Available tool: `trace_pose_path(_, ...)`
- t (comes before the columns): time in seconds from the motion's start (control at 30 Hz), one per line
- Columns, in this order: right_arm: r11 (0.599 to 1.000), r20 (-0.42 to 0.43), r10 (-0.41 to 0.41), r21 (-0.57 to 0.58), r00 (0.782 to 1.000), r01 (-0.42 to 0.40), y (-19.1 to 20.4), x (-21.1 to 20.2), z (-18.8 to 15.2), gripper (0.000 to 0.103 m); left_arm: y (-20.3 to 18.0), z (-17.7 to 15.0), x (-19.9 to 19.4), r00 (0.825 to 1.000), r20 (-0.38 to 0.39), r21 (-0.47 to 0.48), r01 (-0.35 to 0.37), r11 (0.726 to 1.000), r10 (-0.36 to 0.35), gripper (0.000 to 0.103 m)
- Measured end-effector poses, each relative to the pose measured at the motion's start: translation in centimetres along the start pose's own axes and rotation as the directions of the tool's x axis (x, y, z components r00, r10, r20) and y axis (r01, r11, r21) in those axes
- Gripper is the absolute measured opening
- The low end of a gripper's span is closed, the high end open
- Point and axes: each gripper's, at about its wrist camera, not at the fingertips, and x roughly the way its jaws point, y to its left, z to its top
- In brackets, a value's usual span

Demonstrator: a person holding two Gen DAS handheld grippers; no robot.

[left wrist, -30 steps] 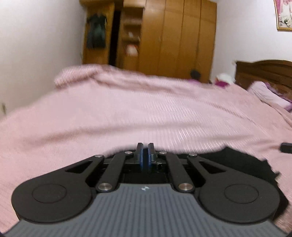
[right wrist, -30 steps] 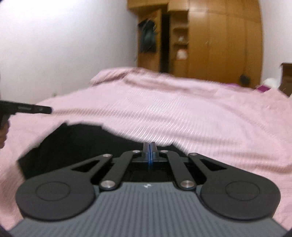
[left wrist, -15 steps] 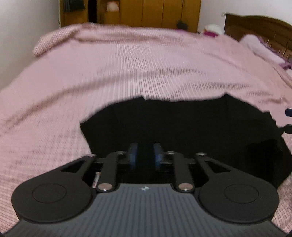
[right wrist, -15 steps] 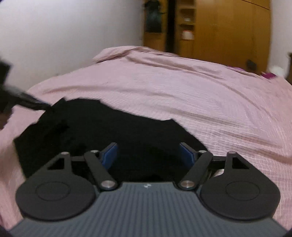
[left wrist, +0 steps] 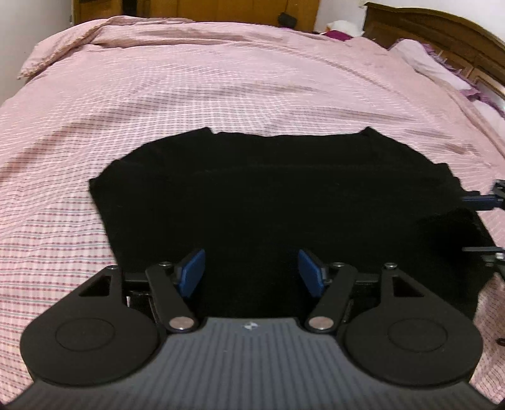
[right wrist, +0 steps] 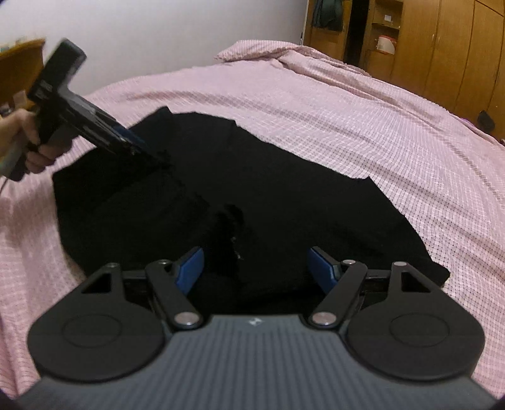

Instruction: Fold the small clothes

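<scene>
Bed (left wrist: 221,79): your left gripper (left wrist: 251,272) opening, right gripper (right wrist: 255,268) now apart, both lowered over shirt (left wrist: 268,195); grab hem next.

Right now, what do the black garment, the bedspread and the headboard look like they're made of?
Black garment: soft matte cloth, probably knit; lies limp and flat, no sheen.
Bedspread: woven pink fabric, fine check pattern, wrinkled.
Headboard: dark wood, seemingly varnished; carved curved top.

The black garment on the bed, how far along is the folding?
Done: the black garment lies spread on the pink bedspread. In hand: nothing gripped; the left claw is opening over its near edge, the right claw stands open above it. Left: every fold, as far as the dark cloth shows.
</scene>
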Motion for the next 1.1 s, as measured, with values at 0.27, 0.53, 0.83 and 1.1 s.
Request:
trace_pose_path(0.27, 0.999, -0.021, -0.033, 0.017, 0.999, 0.033, -1.2, 1.6, -0.3, 0.051, 1.0, -1.1, -0.7, 0.995, 0.004, -0.053, 0.097, 0.994, -0.097, 0.071)
trace_pose_path(0.53, 0.998, -0.03, -0.036, 0.057, 0.999, 0.037, -1.4, 1.9, -1.1, 0.027, -0.4, -1.6, -0.7, 0.996, 0.002, 0.01, 0.093, 0.996, -0.093, 0.073)
trace_pose_path(0.83, 0.987, 0.095, -0.11, 0.128, 0.989, 0.097, -0.9, -1.1, -0.8, 0.011, -1.6, -2.2, -4.8, 0.987, 0.134, -0.066, 0.098, 0.993, -0.088, 0.007)
trace_pose_path(1.1, 0.958, 0.255, -0.159, 0.274, 0.954, 0.086, -2.8, -4.6, 2.0, 0.011, -2.1, 1.5, -8.9, 0.925, 0.364, -0.058, -0.096, 0.994, 0.111, 0.007)
